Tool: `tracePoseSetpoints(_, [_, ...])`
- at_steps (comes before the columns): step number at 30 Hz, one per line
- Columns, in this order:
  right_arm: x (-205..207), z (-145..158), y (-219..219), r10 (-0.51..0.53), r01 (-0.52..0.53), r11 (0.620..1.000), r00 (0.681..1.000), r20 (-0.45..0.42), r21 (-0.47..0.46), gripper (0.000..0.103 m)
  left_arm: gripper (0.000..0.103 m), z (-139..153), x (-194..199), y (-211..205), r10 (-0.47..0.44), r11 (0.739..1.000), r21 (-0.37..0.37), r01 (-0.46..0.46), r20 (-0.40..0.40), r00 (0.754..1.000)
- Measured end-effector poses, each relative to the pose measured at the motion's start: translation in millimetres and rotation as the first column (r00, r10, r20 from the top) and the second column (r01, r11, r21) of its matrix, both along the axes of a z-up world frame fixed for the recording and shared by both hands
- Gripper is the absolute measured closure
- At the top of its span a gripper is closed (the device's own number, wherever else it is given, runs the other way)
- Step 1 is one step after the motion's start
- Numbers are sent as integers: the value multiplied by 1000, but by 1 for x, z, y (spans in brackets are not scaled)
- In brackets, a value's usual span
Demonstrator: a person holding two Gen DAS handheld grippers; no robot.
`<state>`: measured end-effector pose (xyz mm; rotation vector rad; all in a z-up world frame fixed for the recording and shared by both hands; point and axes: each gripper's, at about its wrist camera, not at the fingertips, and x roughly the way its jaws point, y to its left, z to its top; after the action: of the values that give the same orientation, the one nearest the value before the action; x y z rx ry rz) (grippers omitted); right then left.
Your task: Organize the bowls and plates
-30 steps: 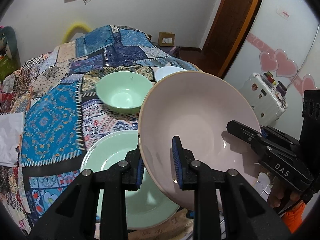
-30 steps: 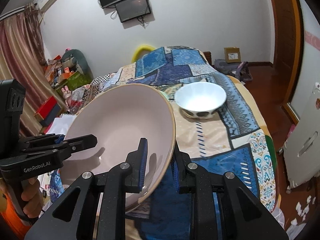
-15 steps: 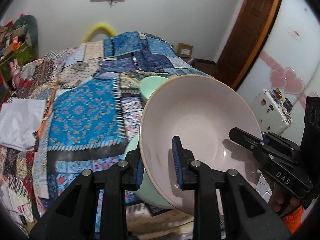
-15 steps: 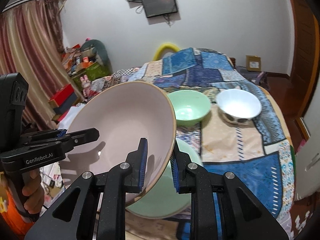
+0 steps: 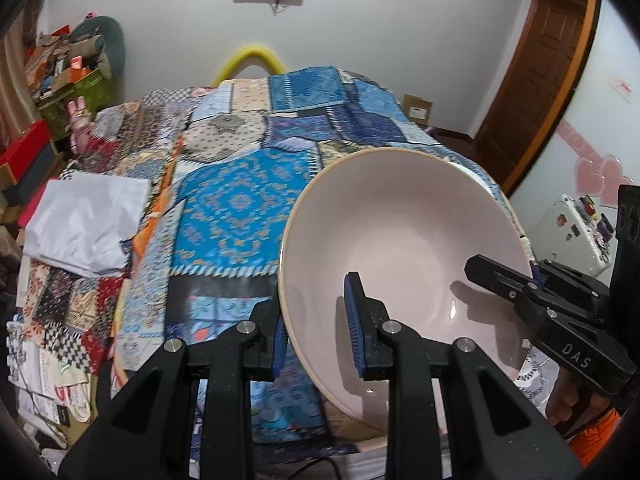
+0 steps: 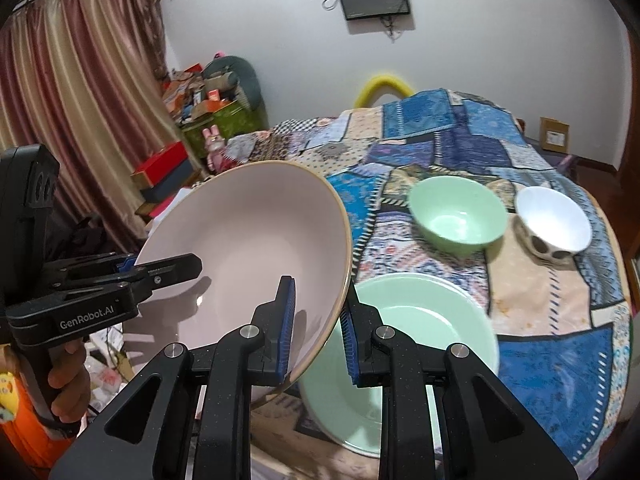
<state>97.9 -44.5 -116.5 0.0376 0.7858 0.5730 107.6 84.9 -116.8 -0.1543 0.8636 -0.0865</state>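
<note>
A large pale pink bowl (image 5: 404,240) is held tilted in the air by both grippers. My left gripper (image 5: 318,332) is shut on its left rim; it also shows in the right wrist view (image 6: 160,270). My right gripper (image 6: 316,332) is shut on its right rim; it also shows in the left wrist view (image 5: 500,272). The bowl (image 6: 248,248) hangs left of a light green plate (image 6: 420,332) on the patchwork cloth. Behind the plate stand a green bowl (image 6: 456,216) and a white bowl (image 6: 554,224) with dark spots.
The patchwork-covered table (image 5: 240,200) stretches back toward the wall. A folded white cloth (image 5: 86,220) lies at its left edge. Boxes and clutter (image 6: 200,108) stand by the curtain at left. A wooden door (image 5: 536,92) is at the right.
Both grippers have carried the pink bowl leftward, away from the green plate. The green and white bowls have slid right in the right wrist view and out of the left wrist view.
</note>
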Motion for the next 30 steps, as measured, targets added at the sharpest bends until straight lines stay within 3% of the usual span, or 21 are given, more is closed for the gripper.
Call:
tracePoseSetpoints(16, [15, -36, 59, 94, -98, 995, 990, -103, -31, 83, 78, -45, -2, 64, 91, 996, 35, -88, -102, 991])
tracePoseSetpoints(30, [36, -79, 83, 107, -129, 988, 971, -213, -90, 83, 78, -95, 19, 91, 109, 993, -11, -114, -205, 973])
